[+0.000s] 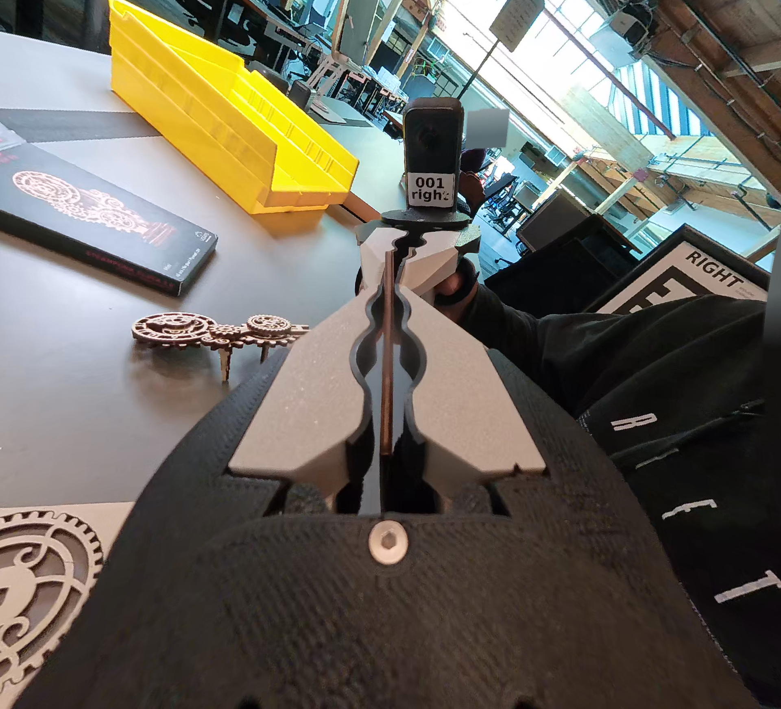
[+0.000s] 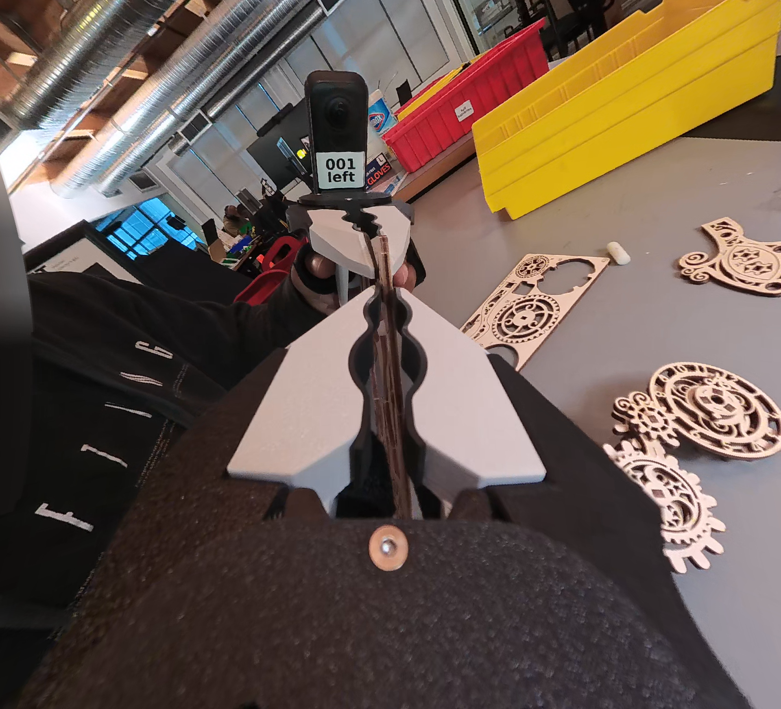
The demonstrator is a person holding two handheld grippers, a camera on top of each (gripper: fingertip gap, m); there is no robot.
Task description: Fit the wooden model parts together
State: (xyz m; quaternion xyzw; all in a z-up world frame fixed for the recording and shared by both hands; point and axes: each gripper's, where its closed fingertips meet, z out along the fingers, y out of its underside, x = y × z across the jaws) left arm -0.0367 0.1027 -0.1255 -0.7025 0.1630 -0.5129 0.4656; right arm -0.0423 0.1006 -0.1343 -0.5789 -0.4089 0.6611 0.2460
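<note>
Nearest the lens, the left gripper is clenched on a thin wooden plate, held edge-on at frame centre. The right gripper clamps a similar wooden strip, possibly the same piece. Both grippers meet tip to tip. A gear assembly lies on the table, centre left, below the yellow bin.

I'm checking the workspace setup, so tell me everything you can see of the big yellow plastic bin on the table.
The big yellow plastic bin is a long, open-topped tray of glossy moulded plastic with ribbed, stepped side walls and one lowered end. It rests flat on the grey table, apart from the wooden gear pieces. No contents show above its walls. Neither claw touches it.
</note>
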